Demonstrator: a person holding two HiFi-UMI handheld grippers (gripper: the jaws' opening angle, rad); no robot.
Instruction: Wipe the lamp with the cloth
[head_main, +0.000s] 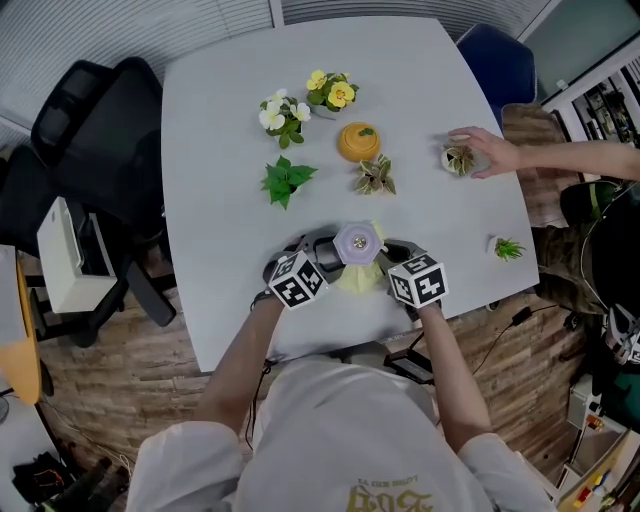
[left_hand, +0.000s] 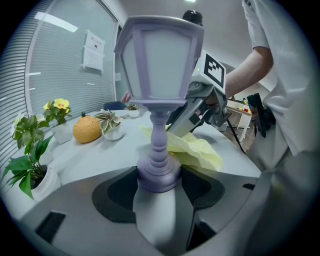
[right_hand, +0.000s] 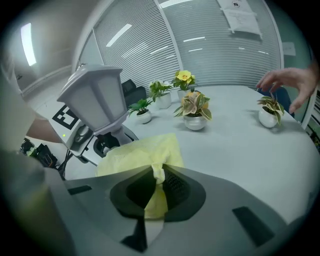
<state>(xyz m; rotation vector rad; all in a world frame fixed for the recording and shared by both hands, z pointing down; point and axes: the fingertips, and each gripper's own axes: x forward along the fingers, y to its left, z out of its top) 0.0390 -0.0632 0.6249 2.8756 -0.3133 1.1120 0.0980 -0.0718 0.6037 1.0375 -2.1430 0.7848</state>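
Head view: the lilac lantern-shaped plastic lamp (head_main: 357, 243) stands upright, crumpled yellow cloth (head_main: 358, 278) at its foot.

Left gripper view: the left gripper (left_hand: 159, 180) clamps the lamp's base; hold it steady.

Right gripper view: the right gripper (right_hand: 152, 187) pinches the cloth; sweep gently up the lamp.

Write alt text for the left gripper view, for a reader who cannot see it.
The left gripper clamps the base of an upright lilac lantern lamp on a pale table. Behind it the right gripper holds a yellow cloth; small potted plants and an orange stand at left.
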